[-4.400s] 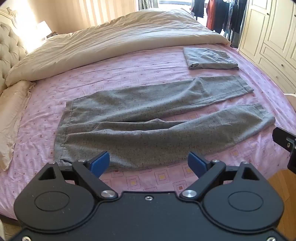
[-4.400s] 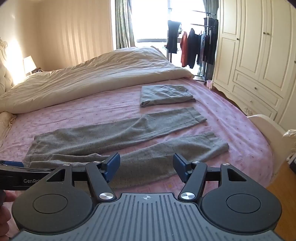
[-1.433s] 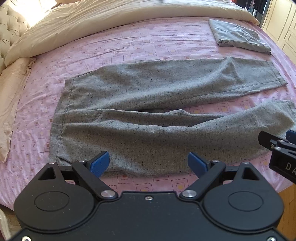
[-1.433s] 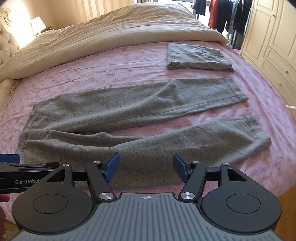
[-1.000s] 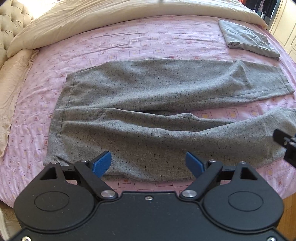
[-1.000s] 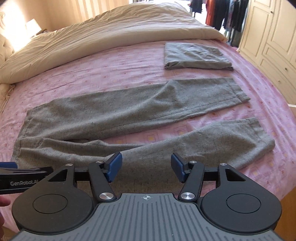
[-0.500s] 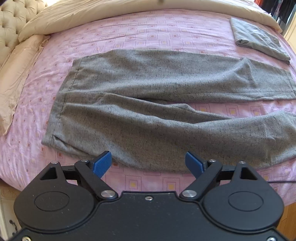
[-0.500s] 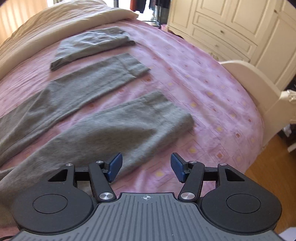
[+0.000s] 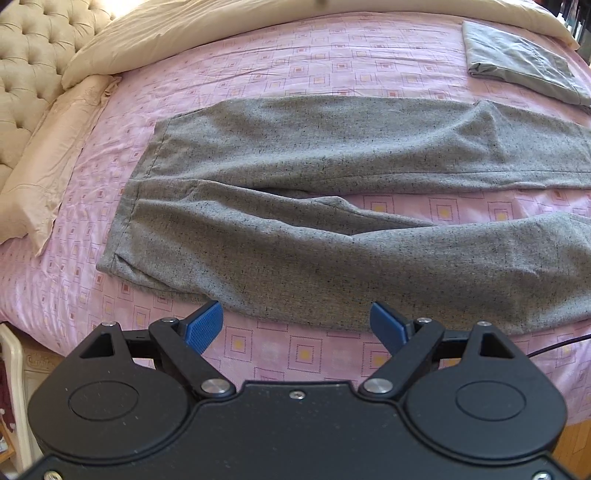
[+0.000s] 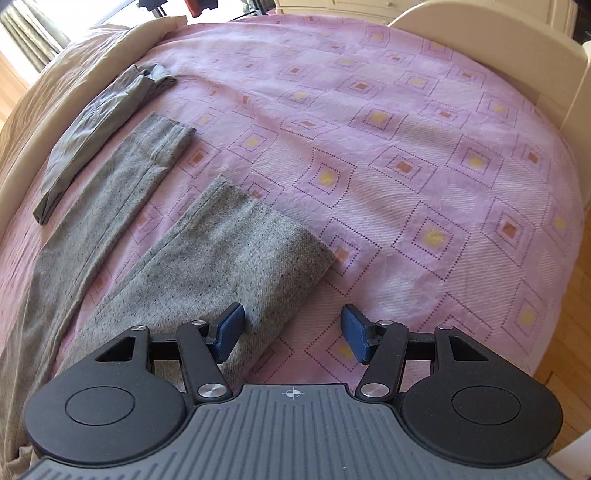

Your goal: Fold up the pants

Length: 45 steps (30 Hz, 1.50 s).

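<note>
Both grippers have swung apart since the earlier frame: right gripper (image 10: pixel 291 332) now over the near leg's cuff (image 10: pixel 273 251), left gripper (image 9: pixel 295 325) shifted toward the waistband (image 9: pixel 125 221). Jaws of both stand wide, nothing between the pads. Grey speckled pants (image 9: pixel 332 236) lie flat on the pink bedsheet (image 10: pixel 424 166), legs spread apart, unfolded. Beyond them, a folded grey garment (image 9: pixel 517 62) and cream duvet (image 9: pixel 221 29). Judged: no fold made yet; grasping, leg-on-leg fold and further folds all remain.

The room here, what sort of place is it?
Most likely a home bedroom: a bed with a pink patterned sheet, a tufted headboard, a cream pillow, and grey pants laid out flat.
</note>
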Motion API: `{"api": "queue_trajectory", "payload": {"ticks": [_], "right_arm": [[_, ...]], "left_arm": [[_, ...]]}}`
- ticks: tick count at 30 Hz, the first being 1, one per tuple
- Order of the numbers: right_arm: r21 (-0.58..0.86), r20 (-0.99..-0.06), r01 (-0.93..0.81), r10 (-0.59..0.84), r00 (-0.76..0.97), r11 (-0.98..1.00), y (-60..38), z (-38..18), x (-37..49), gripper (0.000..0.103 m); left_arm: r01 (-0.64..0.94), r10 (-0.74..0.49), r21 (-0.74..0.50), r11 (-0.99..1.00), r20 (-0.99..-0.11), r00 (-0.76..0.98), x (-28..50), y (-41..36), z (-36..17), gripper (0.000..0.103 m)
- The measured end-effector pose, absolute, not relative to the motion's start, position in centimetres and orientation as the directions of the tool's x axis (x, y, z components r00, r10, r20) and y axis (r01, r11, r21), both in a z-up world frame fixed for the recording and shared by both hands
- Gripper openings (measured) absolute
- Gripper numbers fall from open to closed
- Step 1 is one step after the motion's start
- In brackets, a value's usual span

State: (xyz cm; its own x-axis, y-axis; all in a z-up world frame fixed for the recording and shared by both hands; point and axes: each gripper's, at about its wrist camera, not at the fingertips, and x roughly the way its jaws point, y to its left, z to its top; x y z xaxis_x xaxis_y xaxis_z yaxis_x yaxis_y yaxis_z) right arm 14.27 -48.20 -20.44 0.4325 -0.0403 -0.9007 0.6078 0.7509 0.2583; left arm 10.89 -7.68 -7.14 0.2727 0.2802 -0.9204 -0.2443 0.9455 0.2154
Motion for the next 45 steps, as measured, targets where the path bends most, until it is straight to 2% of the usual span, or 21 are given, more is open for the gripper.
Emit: {"api": "queue_trajectory", "payload": {"ticks": [3, 4, 5, 6, 10, 14, 19, 21, 23, 25, 26, 28, 30, 36, 42, 43, 44, 45], "right_arm": [[0.292, -0.890, 0.612, -0.027, 0.456, 0.735, -48.7, -20.7, 15.0, 0.055], [0.317, -0.882, 0.604, -0.006, 0.471, 0.731, -48.8, -20.6, 15.2, 0.048], [0.345, -0.874, 0.585, 0.024, 0.485, 0.734, -49.0, -20.6, 15.6, 0.024], [0.357, -0.872, 0.565, 0.047, 0.488, 0.744, -48.9, -20.5, 16.0, 0.007], [0.277, -0.869, 0.482, 0.003, 0.495, 0.831, -47.4, -16.5, 16.4, 0.007], [0.200, -0.880, 0.493, -0.066, 0.470, 0.847, -47.7, -12.3, 13.7, 0.007], [0.133, -0.941, 0.564, -0.076, 0.331, 0.815, -49.1, -17.5, 12.7, 0.007], [0.131, -0.960, 0.558, -0.035, 0.277, 0.820, -49.6, -19.3, 12.6, 0.012], [0.148, -0.952, 0.563, -0.036, 0.303, 0.813, -50.4, -18.3, 12.0, 0.015], [0.162, -0.935, 0.562, -0.055, 0.350, 0.811, -51.3, -16.5, 11.5, 0.024], [0.158, -0.923, 0.551, -0.076, 0.378, 0.819, -51.6, -15.6, 11.5, 0.024], [0.165, -0.887, 0.484, -0.086, 0.453, 0.859, -52.1, -14.5, 12.0, 0.025], [0.176, -0.876, 0.391, -0.037, 0.481, 0.903, -52.6, -14.9, 13.7, 0.025], [0.188, -0.905, 0.255, 0.066, 0.419, 0.949, -53.5, -19.2, 19.0, 0.025], [0.196, -0.914, 0.161, 0.120, 0.388, 0.967, -52.8, -20.5, 19.2, 0.025], [0.214, -0.913, 0.161, 0.138, 0.383, 0.964, -52.8, -20.3, 19.3, 0.014], [0.258, -0.903, 0.149, 0.184, 0.387, 0.955, -52.7, -19.9, 19.3, 0.006], [0.289, -0.893, 0.140, 0.214, 0.397, 0.947, -52.4, -19.3, 19.4, 0.006]], "left_arm": [[-0.253, 0.288, 0.223, 0.942, -0.921, 0.263, 11.1, -8.6, -7.3, 0.087], [-0.252, 0.289, 0.224, 0.941, -0.921, 0.260, 11.3, -8.9, -7.4, 0.087], [-0.251, 0.289, 0.225, 0.941, -0.922, 0.258, 11.4, -9.2, -7.4, 0.087], [-0.251, 0.288, 0.224, 0.942, -0.922, 0.258, 11.5, -9.5, -7.5, 0.087], [-0.236, 0.278, 0.219, 0.947, -0.926, 0.255, 11.9, -10.7, -7.8, 0.087], [-0.234, 0.265, 0.206, 0.950, -0.930, 0.255, 12.2, -11.3, -8.0, 0.087], [-0.229, 0.257, 0.201, 0.952, -0.933, 0.251, 12.2, -11.6, -7.9, 0.087], [-0.227, 0.264, 0.207, 0.952, -0.929, 0.260, 12.0, -11.5, -7.6, 0.087], [-0.238, 0.279, 0.217, 0.947, -0.923, 0.265, 11.7, -11.3, -7.4, 0.087], [-0.252, 0.281, 0.217, 0.943, -0.925, 0.256, 11.6, -11.0, -7.5, 0.087], [-0.260, 0.278, 0.212, 0.942, -0.928, 0.249, 11.7, -10.9, -7.7, 0.087], [-0.276, 0.270, 0.201, 0.940, -0.933, 0.239, 11.8, -10.7, -7.9, 0.087], [-0.281, 0.265, 0.195, 0.940, -0.935, 0.237, 11.8, -10.9, -7.9, 0.087], [-0.293, 0.296, 0.219, 0.931, -0.921, 0.253, 11.2, -11.1, -7.1, 0.087], [-0.387, 0.312, 0.217, 0.896, -0.928, 0.205, 10.6, -9.5, -7.4, 0.087], [-0.397, 0.314, 0.217, 0.892, -0.928, 0.200, 10.5, -9.5, -7.4, 0.087], [-0.404, 0.317, 0.217, 0.889, -0.927, 0.199, 10.5, -9.4, -7.3, 0.087], [-0.406, 0.319, 0.218, 0.887, -0.926, 0.200, 10.5, -9.5, -7.3, 0.087]]}}
